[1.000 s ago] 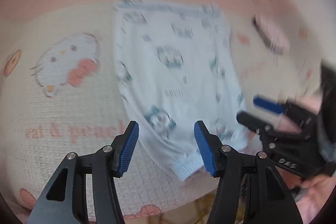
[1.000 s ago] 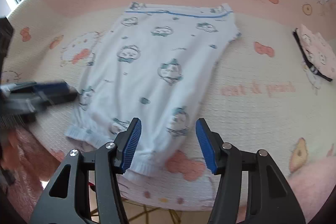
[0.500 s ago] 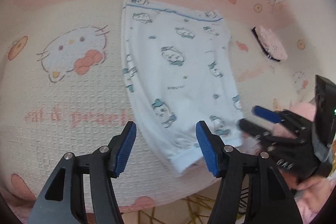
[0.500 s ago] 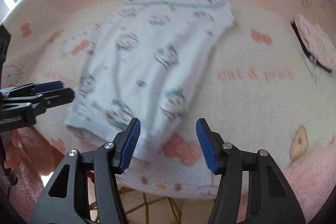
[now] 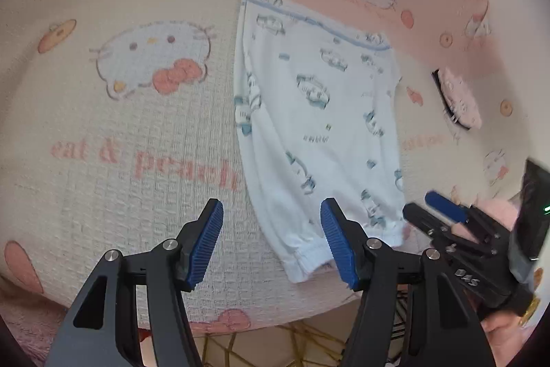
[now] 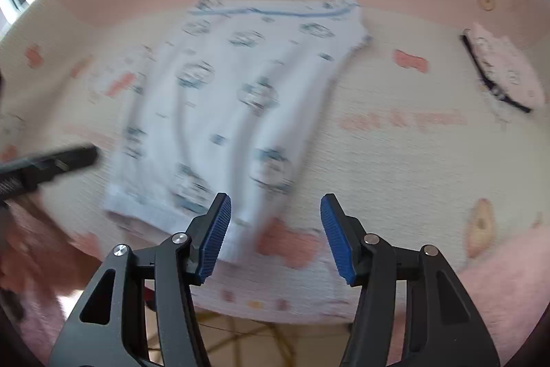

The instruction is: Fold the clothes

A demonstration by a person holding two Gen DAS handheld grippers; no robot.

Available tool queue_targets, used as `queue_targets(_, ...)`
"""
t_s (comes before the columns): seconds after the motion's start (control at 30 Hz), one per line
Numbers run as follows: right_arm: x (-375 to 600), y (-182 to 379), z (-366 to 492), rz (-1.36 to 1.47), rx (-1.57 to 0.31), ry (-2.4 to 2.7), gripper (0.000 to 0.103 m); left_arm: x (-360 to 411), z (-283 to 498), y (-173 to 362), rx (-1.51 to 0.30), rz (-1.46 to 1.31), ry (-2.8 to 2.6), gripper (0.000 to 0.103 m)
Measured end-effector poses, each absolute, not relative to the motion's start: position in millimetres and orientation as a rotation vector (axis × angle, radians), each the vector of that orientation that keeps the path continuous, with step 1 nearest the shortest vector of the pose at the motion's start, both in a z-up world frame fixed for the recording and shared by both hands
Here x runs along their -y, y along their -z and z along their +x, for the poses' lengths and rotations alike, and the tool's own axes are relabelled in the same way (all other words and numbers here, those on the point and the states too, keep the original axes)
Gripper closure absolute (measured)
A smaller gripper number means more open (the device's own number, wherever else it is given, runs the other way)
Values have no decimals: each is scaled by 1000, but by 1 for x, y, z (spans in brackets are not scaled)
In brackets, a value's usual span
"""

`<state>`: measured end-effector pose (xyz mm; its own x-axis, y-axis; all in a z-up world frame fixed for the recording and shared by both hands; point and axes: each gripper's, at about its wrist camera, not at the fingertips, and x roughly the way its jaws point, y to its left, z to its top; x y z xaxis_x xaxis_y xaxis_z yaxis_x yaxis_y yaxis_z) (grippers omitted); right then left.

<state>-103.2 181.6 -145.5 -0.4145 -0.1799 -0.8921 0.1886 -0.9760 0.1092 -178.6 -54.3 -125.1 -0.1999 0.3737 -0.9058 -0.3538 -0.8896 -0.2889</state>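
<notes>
My left tongs (image 5: 271,239) hang wide open and hold nothing, just above the near hem of the trousers (image 5: 319,126). These lie flat on the blanket (image 5: 120,195), waistband at the far end. My right tongs (image 6: 275,234) also gape empty, over the hem's right corner. A small pink pouch (image 6: 502,71) lies well to the right.

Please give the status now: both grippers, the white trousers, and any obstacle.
Left gripper open, empty. Right gripper open, empty. White trousers flat on blanket, cuffs nearest, not gripped. Small pink item lies apart, not in the way.
</notes>
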Motion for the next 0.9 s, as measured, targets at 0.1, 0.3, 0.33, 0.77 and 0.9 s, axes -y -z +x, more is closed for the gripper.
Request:
queue_targets(0.1, -160, 164, -94, 1578, -122, 2421, 47, 50, -184, 134, -98, -1659, -2129, 42)
queue_targets(0.3, -173, 166, -78, 1690, -195, 2404, 47, 72, -188, 130, -182, -1745, -2181, 42)
queue_targets(0.33, -181, 163, -77, 1700, -176, 2415, 47, 77, -188, 128, -133, -1756, -2173, 42)
queue_targets(0.77, -199, 150, -79, 1757, 168, 2283, 46, 116, -181, 134, 334, -1804, -2035, 42)
queue_targets(0.9, -215, 144, -83, 1761, 204, 2312, 46, 128, -175, 125, 328, -1797, -2075, 42)
